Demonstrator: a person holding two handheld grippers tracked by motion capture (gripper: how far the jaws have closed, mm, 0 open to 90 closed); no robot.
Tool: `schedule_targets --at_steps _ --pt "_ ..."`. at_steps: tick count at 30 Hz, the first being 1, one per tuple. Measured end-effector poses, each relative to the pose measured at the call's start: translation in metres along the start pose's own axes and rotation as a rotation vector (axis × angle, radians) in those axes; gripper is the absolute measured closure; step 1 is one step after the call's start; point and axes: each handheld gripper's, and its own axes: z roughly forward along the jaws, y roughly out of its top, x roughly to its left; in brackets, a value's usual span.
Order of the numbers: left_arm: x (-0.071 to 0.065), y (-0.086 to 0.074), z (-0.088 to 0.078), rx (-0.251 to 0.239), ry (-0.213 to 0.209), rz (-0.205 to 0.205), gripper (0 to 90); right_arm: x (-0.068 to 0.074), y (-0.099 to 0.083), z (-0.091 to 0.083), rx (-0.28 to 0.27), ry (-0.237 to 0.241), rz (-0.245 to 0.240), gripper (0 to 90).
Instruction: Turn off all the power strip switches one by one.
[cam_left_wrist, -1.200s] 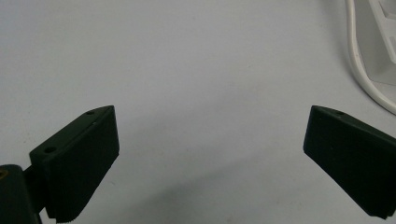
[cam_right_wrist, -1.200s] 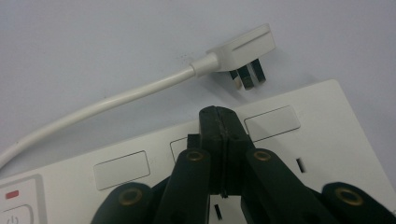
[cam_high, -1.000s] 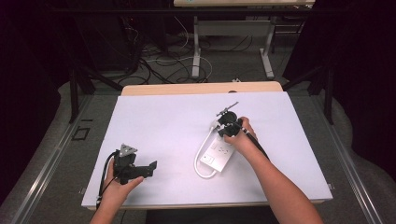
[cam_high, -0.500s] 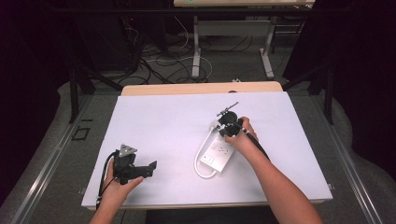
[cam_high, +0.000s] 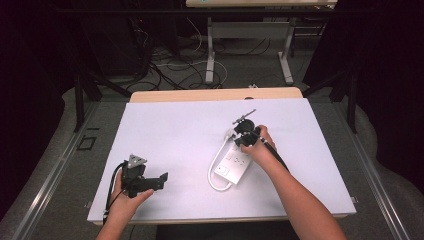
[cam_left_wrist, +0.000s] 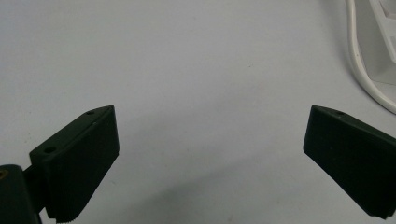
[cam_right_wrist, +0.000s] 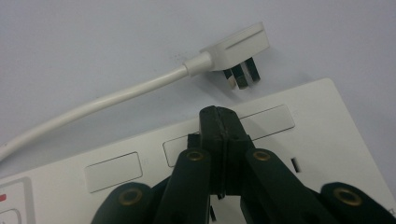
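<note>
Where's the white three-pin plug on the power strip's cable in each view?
High view: white three-pin plug, centre-right, at the white power strip's far end.
Left gripper view: not in it.
Right gripper view: upper right, pins toward the strip.
Shared landmark: the white cable.

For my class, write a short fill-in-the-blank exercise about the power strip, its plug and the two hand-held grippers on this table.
1. The jaws of the right hand-held gripper are ____ over the power strip.
2. The jaws of the left hand-held gripper stand wide ____.
3. The plug lies on the table, ____ the power strip.
4. The power strip and its cord are ____ in colour.

Missing words: shut; open; beside; white
</note>
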Motion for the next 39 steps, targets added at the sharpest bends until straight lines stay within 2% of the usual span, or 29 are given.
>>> schedule_targets --at_steps 1,2,3,4,5,6,7,8,10,11,13,14,16,17,18,19,21,22,23,24,25,26,28,30,31,32,34,37,39 --pt "0.000 0.000 0.000 0.001 0.000 -0.004 3.6 -0.001 -0.001 0.002 -0.038 0.016 0.002 90.0" --pt "0.000 0.000 0.000 0.001 0.000 -0.004 3.6 -0.001 -0.001 0.002 -0.038 0.016 0.002 90.0" --pt "0.000 0.000 0.000 0.001 0.000 -0.004 3.6 -0.002 0.000 0.000 -0.006 0.019 -0.003 90.0" --pt "0.000 0.000 0.000 -0.002 -0.001 -0.008 3.6 -0.002 0.000 0.001 -0.020 0.026 0.002 90.0" --pt "0.000 0.000 0.000 -0.004 -0.001 -0.007 3.6 -0.001 0.000 0.000 -0.005 0.024 0.016 90.0" --pt "0.000 0.000 0.000 -0.004 -0.001 -0.007 3.6 -0.003 0.000 0.002 -0.032 0.043 0.006 90.0" --pt "0.000 0.000 0.000 -0.004 -0.001 -0.007 3.6 -0.003 0.000 0.002 -0.032 0.043 0.006 90.0" --pt "0.001 0.000 0.000 -0.004 0.000 -0.006 3.6 -0.003 0.000 0.000 -0.004 0.037 0.004 90.0" --pt "0.000 0.000 0.000 -0.007 -0.003 -0.008 3.6 -0.003 0.000 0.000 -0.016 0.045 0.011 90.0" --pt "0.000 0.000 0.000 -0.004 -0.002 -0.006 3.6 -0.003 0.000 0.000 0.000 0.042 0.012 90.0" --pt "0.000 0.000 0.000 -0.009 -0.002 -0.012 3.6 -0.004 0.000 -0.001 -0.006 0.045 0.001 90.0" --pt "0.001 0.000 0.000 -0.001 0.000 -0.002 3.6 -0.004 0.000 -0.001 -0.019 0.057 0.016 90.0" --pt "0.000 0.000 0.000 -0.003 0.001 -0.009 3.6 -0.006 0.000 -0.002 -0.033 0.067 0.010 90.0" --pt "0.000 0.000 0.000 -0.002 0.000 -0.004 3.6 -0.006 0.001 -0.004 -0.005 0.057 0.012 90.0" --pt "0.000 0.000 0.001 -0.004 0.000 -0.008 3.6 -0.007 0.000 -0.002 -0.051 0.059 0.011 90.0" --pt "0.000 0.000 0.001 -0.005 -0.001 -0.009 3.6 -0.008 0.002 -0.006 -0.003 0.053 0.006 90.0" --pt "0.000 0.000 0.000 -0.001 -0.001 -0.004 3.6 -0.010 0.004 -0.007 -0.020 0.046 0.000 90.0" --pt "0.000 0.000 0.001 -0.005 -0.001 -0.009 3.6 -0.011 0.005 -0.010 0.004 0.041 0.001 89.6" --pt "0.000 0.000 0.001 -0.005 -0.001 -0.009 3.6 -0.012 0.006 -0.010 -0.016 0.044 0.002 89.2" --pt "0.000 0.000 0.001 -0.005 -0.001 -0.009 3.6 -0.012 0.007 -0.012 -0.003 0.036 0.012 89.0" --pt "0.000 0.000 0.001 -0.005 -0.001 -0.009 3.6 -0.014 0.008 -0.013 0.000 0.029 -0.003 88.8" --pt "0.000 0.000 0.001 -0.005 -0.001 -0.009 3.6 -0.014 0.009 -0.013 -0.013 0.027 0.009 88.5" --pt "0.000 0.000 0.001 -0.002 -0.001 -0.006 3.6 -0.016 0.011 -0.016 0.009 0.004 0.006 87.9" --pt "0.000 0.000 0.001 -0.002 -0.001 -0.005 3.6 -0.018 0.013 -0.017 -0.006 0.004 0.000 86.8" --pt "0.000 0.000 0.001 -0.002 -0.001 -0.005 3.6 -0.018 0.014 -0.018 -0.005 0.003 0.010 86.7" --pt "0.000 0.000 0.001 -0.002 -0.001 -0.005 3.6 -0.020 0.015 -0.019 0.007 0.004 0.000 86.6" --pt "0.000 0.000 0.001 -0.006 -0.001 -0.009 3.6 -0.021 0.017 -0.019 0.009 -0.015 0.004 85.9" --pt "0.000 0.000 0.001 -0.006 -0.001 -0.009 3.6 -0.024 0.018 -0.019 0.009 -0.019 0.002 84.9" --pt "0.000 0.000 0.001 -0.005 -0.002 -0.009 3.6 -0.026 0.018 -0.019 0.009 -0.032 0.017 84.8"
